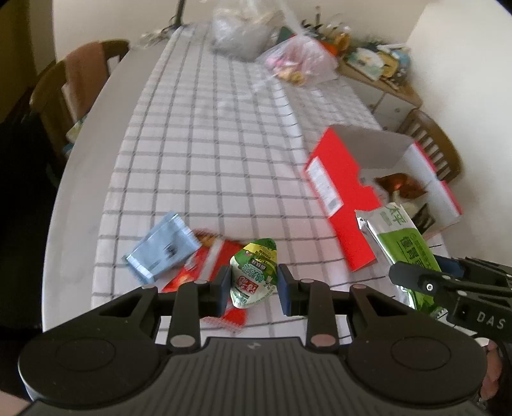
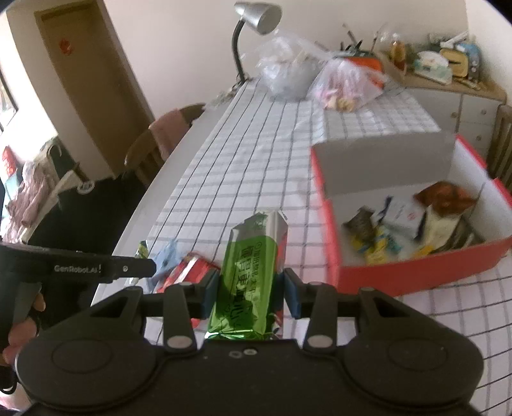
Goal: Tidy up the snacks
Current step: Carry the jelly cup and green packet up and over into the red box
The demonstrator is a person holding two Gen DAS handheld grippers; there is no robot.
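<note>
Closest to my left camera, the left gripper (image 1: 254, 289) has its jaws closed narrowly on a small green-and-white plastic snack pouch (image 1: 254, 276), pinched at both sides and held clear of the surface (image 1: 204, 153), which wears a white cloth with a dark grid. Under and just behind the pouch I see a flat pale-blue foil sachet (image 1: 163, 248) lying partly over a red crinkled snack packet (image 1: 204, 268); both rest on the cloth near the surface's front edge.

On my other side, the right gripper (image 2: 249, 288) has its jaws shut partway on a long green-and-silver foil pack (image 2: 248, 275), gripped across its width with the crimped silver end pointing away from the camera. In the left view that same pack hangs in the air just in front of the open red cardboard box (image 1: 339, 192). I cannot tell whether it touches the box's folded-down red flap.

Through the right camera the box sits to the right on the cloth, its grey lid raised at the back. Inside lie several wrappers: a brown-topped bag (image 2: 443, 200) leaning at the right, a white packet (image 2: 401, 212) in the middle, and yellow-and-dark ones (image 2: 372, 236) at the left.

Far up the surface stand two crumpled clear plastic bags (image 2: 288, 73) and a grey desk lamp (image 2: 257, 16).
</note>
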